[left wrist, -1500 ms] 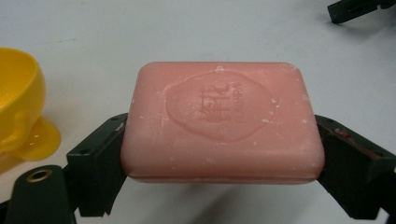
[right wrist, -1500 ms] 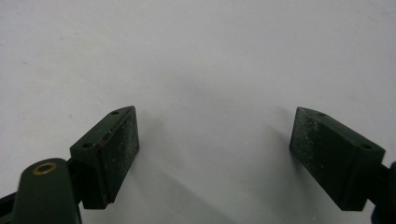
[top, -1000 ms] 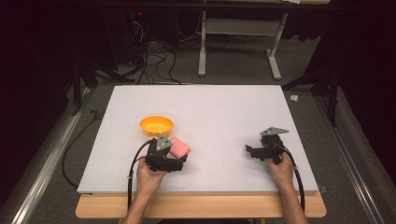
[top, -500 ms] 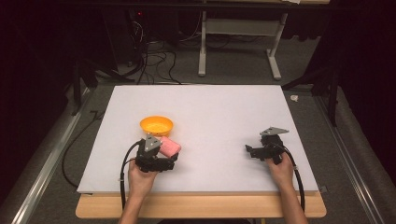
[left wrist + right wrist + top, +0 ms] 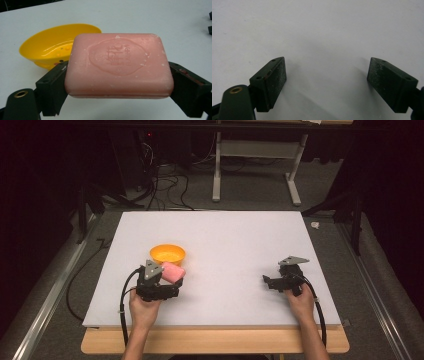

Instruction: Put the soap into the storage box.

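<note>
Between the left gripper's [image 5: 167,279] fingers [image 5: 53,85] sits a pink soap bar [image 5: 118,65], clamped by its short ends and seemingly lifted off the white worktop [image 5: 235,240]. Just beyond them waits the yellow soap dish [image 5: 53,45]; next comes a short carry forward and release over it. Right gripper [image 5: 325,82] idles wide open, empty. Dark room behind, cables on the floor.

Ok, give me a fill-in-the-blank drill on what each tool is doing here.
1. The left tool is shut on a pink bar of ____.
2. The dish beyond the bar is coloured ____.
3. The right tool has its jaws ____, with nothing between them.
4. In the left gripper view the bar's stamped face points ____ the camera.

Missing words: soap; yellow; open; toward
</note>
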A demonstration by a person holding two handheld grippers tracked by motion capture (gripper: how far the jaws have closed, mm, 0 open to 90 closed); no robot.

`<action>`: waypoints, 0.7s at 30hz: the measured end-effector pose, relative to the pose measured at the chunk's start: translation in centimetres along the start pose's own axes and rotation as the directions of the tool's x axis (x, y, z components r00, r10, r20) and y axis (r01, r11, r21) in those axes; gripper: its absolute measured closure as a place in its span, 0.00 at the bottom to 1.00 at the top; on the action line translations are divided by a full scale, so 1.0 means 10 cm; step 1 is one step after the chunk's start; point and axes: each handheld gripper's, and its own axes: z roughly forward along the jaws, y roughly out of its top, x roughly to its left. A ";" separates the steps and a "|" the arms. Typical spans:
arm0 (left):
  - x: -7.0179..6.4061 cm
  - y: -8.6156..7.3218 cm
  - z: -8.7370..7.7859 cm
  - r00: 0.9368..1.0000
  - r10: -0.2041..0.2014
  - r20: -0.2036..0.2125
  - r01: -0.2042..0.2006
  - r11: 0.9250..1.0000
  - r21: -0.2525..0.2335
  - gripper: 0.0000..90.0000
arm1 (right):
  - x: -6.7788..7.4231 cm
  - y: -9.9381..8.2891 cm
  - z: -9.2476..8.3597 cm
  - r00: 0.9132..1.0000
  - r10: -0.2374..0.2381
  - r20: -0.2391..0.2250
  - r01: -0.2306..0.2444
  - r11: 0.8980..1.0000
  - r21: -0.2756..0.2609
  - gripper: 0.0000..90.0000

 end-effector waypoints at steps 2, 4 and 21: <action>0.02 0.02 -0.01 1.000 -0.007 -0.008 0.007 1.000 0.000 0.15 | 0.00 0.00 0.00 1.000 0.000 0.000 0.000 1.000 0.000 0.18; 0.04 0.04 -0.01 1.000 -0.014 -0.014 0.014 1.000 -0.002 0.15 | 0.00 0.00 0.00 1.000 0.000 0.000 0.000 1.000 0.000 0.18; 0.21 0.22 0.05 0.997 -0.057 -0.055 0.058 0.998 0.010 0.15 | 0.00 0.00 0.00 1.000 0.000 0.000 0.000 1.000 0.000 0.18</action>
